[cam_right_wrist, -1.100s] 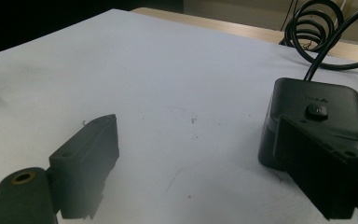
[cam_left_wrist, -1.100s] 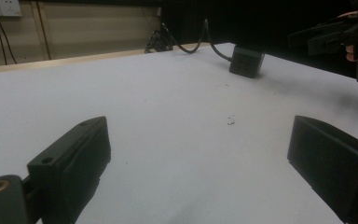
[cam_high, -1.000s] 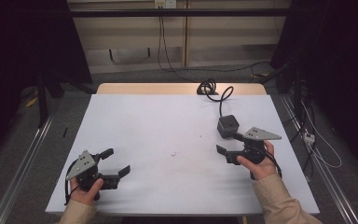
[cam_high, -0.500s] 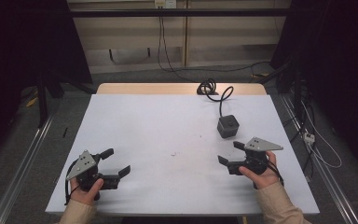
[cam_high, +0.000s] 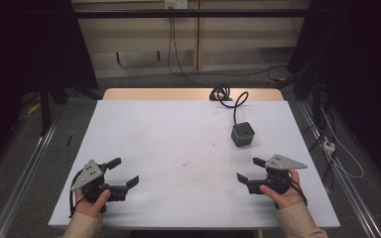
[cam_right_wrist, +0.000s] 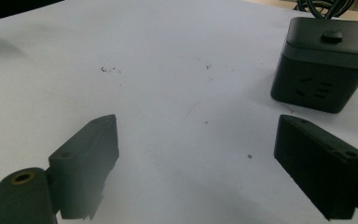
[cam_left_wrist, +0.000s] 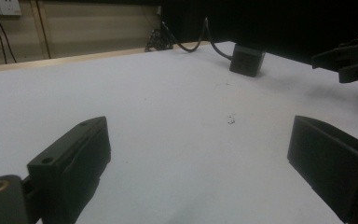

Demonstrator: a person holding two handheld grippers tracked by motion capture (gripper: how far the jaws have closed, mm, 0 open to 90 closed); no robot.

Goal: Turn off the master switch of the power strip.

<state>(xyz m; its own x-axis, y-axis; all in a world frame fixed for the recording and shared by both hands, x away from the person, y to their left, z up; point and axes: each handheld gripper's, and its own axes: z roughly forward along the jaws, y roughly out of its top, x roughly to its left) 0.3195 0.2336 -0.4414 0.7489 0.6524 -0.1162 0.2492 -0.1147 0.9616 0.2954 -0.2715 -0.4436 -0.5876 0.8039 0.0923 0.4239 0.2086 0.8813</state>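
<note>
**Both grippers wide open and empty near the table's front edge**

While the right gripper (cam_high: 250, 169) sits low over the white table (cam_high: 178, 129) near its front right, its two black jaws stand spread wide with nothing between them but bare tabletop. Its own view shows the same gap, the right gripper (cam_right_wrist: 196, 154) looking across the white surface with both pads clear of everything. A hand (cam_high: 284, 191) wraps the body from behind, and the grey three-cornered plate lies flat on top, with a beige sleeve running off the bottom edge.

Just beyond those jaws, toward the far side of the table, stands the dark cube (cam_high: 242, 134), a small boxy block resting upright on the tabletop, near the gripper yet apart from it. In the right gripper view the dark cube (cam_right_wrist: 327, 65) sits at the upper right, past the tip of one jaw, with a round knob on its top face and no contact with the pad. A black cable (cam_high: 230, 98) runs from the cube to a loose coil at the table's far edge.

At the front left, the left gripper (cam_high: 124, 172) rests in the other hand (cam_high: 92, 201), jaws likewise held far apart and holding nothing. From the left gripper view the cube (cam_left_wrist: 247, 59) lies well off across the table, with the right gripper's jaw tips at the right edge.

A few dark specks (cam_high: 184, 162) mark the white surface between the two grippers.
</note>
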